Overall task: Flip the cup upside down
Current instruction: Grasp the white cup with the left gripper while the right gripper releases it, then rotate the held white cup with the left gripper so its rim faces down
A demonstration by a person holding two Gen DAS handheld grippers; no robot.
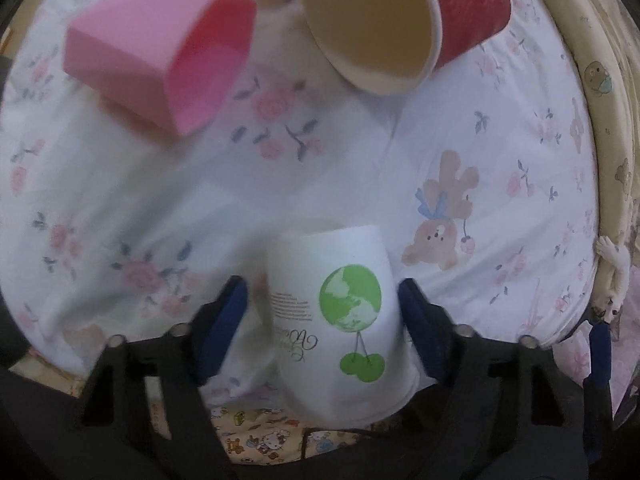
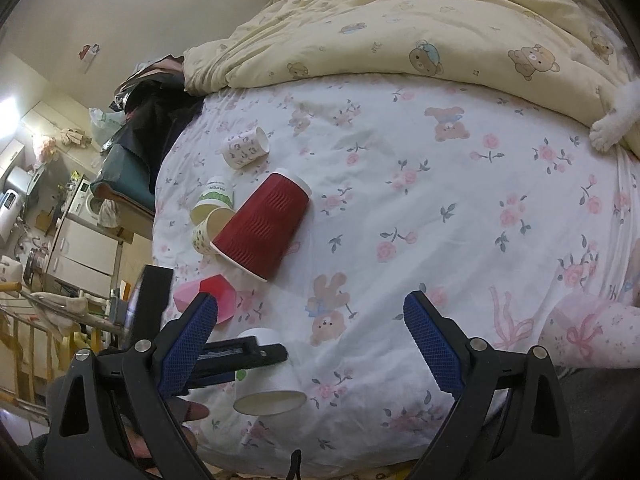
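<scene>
A white paper cup with a green globe print point(image 1: 340, 320) sits between the blue pads of my left gripper point(image 1: 320, 316), base pointing away, rim toward the camera. The right pad touches it; a small gap shows at the left pad. In the right wrist view the same cup point(image 2: 268, 376) is tilted above the sheet, rim down toward the camera, with the left gripper's black finger point(image 2: 240, 354) across it. My right gripper point(image 2: 310, 320) is open and empty above the floral sheet.
A red ribbed cup point(image 2: 262, 226) point(image 1: 464, 12) and a pink angular cup point(image 1: 160, 56) point(image 2: 208, 298) lie on their sides. Small patterned cups point(image 2: 245, 147) point(image 2: 212, 208) lie beyond. A yellow bear quilt point(image 2: 420, 28) covers the bed's far part. A cat's paw point(image 2: 608, 132) rests at right.
</scene>
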